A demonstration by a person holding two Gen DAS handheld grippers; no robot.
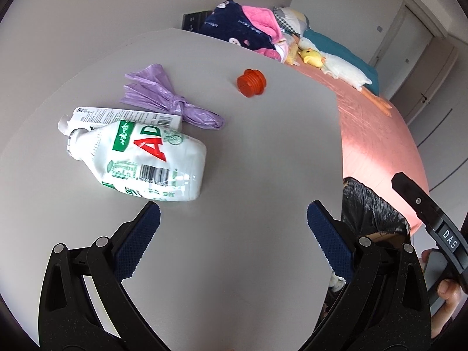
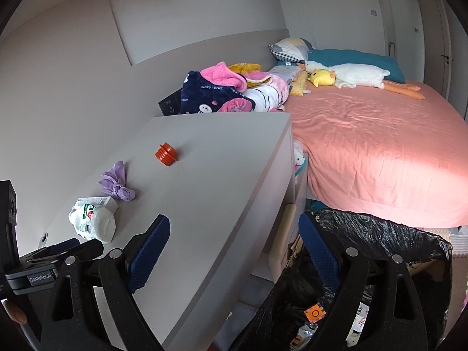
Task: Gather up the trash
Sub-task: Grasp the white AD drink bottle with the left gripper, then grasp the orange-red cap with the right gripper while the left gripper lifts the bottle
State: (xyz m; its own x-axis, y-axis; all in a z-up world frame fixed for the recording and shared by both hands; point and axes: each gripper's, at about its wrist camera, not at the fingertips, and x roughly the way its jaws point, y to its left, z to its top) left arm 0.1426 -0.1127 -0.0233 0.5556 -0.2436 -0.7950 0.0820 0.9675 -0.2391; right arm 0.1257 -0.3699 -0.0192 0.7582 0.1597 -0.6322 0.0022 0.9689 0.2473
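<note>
Grey tabletop [image 1: 263, 161] fills both views beside a pink bed [image 2: 380, 152]. Left gripper [image 1: 234, 219] hovers with jaws spread and empty; just beyond its left pad a crushed white AD bottle [image 1: 149, 158] lies flat, neck pointing left. Right gripper [image 2: 234, 234] likewise gapes empty, straddling the table edge and black-lined bin [image 2: 395, 234].

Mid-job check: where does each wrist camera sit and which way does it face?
Left wrist: on the left tool, angled down at the table and crushed white bottle; its open blue pads and a hand on the other tool show.
Right wrist: on the right tool, open, over the table edge and black-lined bin, facing the bed.
Shared: bottle, purple bag, orange cap, bin, bed.
</note>
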